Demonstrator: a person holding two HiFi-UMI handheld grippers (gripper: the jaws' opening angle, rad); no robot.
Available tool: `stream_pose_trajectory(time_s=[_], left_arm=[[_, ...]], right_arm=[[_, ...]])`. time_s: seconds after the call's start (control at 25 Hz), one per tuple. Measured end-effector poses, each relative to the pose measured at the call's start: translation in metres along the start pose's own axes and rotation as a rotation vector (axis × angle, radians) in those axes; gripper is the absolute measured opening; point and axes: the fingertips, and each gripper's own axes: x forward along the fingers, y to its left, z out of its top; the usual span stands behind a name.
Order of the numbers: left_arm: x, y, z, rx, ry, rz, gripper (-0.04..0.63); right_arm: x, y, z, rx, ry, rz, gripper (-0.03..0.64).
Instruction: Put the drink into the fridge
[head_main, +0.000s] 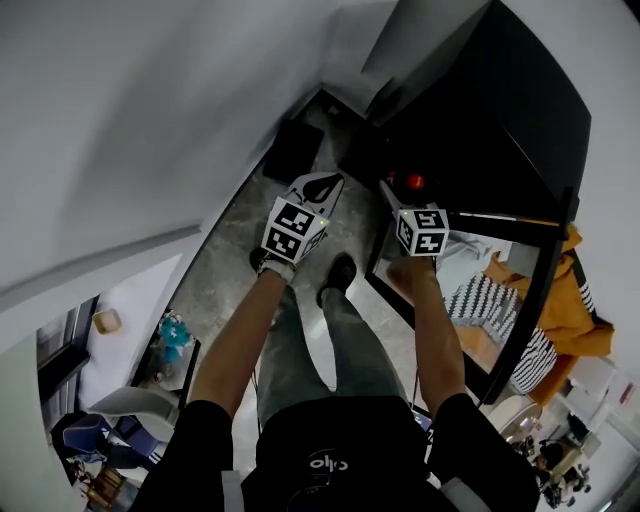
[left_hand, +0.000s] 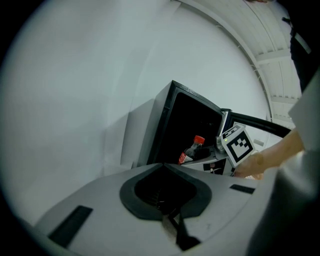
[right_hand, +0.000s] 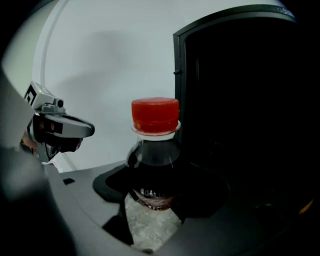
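Observation:
The drink, a dark cola bottle (right_hand: 154, 155) with a red cap (right_hand: 155, 115), stands upright between the jaws of my right gripper (right_hand: 155, 202), which is shut on its body. From the head view the bottle (head_main: 413, 183) sits at the mouth of the black fridge (head_main: 480, 130), whose inside is dark. My left gripper (head_main: 318, 190) hangs beside it over the floor, jaws shut with nothing between them. In the left gripper view the left gripper (left_hand: 172, 220) points toward the fridge (left_hand: 192, 125), the bottle (left_hand: 192, 149) and the right gripper (left_hand: 235, 145).
The fridge door (head_main: 545, 280) stands swung open on the right. A flat black box (head_main: 292, 150) lies on the marble floor (head_main: 240, 240) by the white wall. The person's shoe (head_main: 340, 272) is just below the grippers. Orange and striped cloth (head_main: 575, 300) shows past the door.

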Motion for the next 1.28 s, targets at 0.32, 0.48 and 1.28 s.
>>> stream_pose_trajectory(time_s=[0.32,0.48,1.28], left_arm=[[0.055,-0.018,0.002,-0.013,-0.018,-0.022,0.006],[0.071,-0.026,0.005,-0.013,-0.026,-0.020,0.006],[0.107,-0.058,0.008,-0.020,-0.034,0.034,0.006]], right_arm=[[0.023,-0.093,-0.010,0.099,-0.016,-0.129,0.311],[0.030,-0.145,-0.011,0.151,-0.039,-0.207,0.311],[0.033,-0.239,-0.021,0.173,-0.089,-0.353,0.313]])
